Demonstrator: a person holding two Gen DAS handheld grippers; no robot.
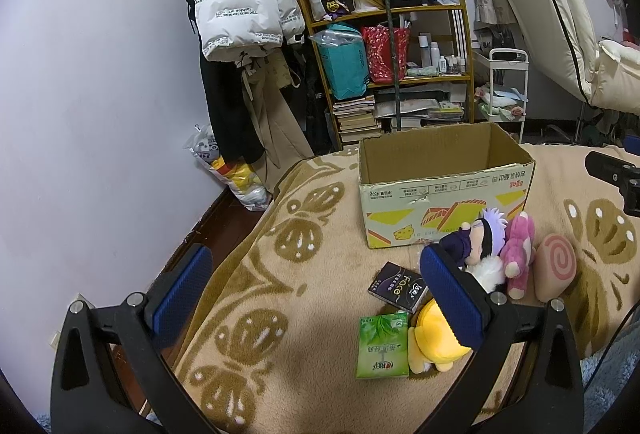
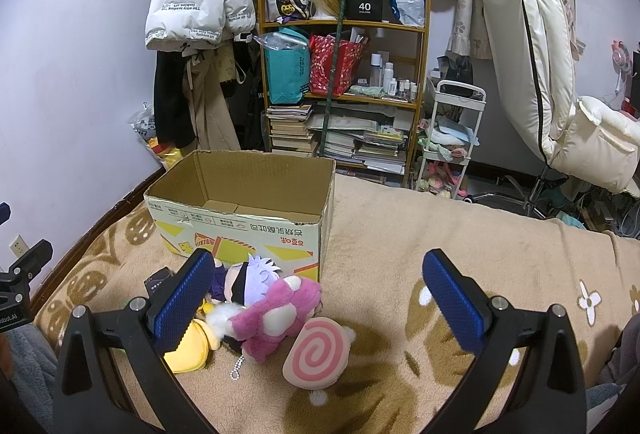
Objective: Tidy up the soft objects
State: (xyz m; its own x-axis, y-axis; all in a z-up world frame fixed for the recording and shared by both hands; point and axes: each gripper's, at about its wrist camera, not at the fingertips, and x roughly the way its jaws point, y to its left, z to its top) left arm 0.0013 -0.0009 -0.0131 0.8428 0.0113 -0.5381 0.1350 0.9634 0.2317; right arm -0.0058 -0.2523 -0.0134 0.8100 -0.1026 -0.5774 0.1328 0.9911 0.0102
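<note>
An open, empty cardboard box (image 1: 444,190) stands on a beige blanket; it also shows in the right wrist view (image 2: 244,210). In front of it lie a pink plush bear (image 1: 518,254) (image 2: 276,318), a purple-clad white-haired doll (image 1: 476,238) (image 2: 248,278), a pink swirl cushion (image 1: 556,270) (image 2: 316,354) and a yellow plush (image 1: 434,342) (image 2: 192,348). A green tissue pack (image 1: 382,346) and a dark "Face" pack (image 1: 398,286) lie nearby. My left gripper (image 1: 316,298) is open, left of the toys. My right gripper (image 2: 320,298) is open above the bear and cushion.
The beige patterned blanket (image 2: 460,234) covers the bed. A cluttered shelf (image 1: 384,66) with books and bags, hanging coats (image 1: 240,10), a white trolley (image 2: 452,138) and a cream recliner (image 2: 552,74) stand beyond. The bed edge and wall are at left.
</note>
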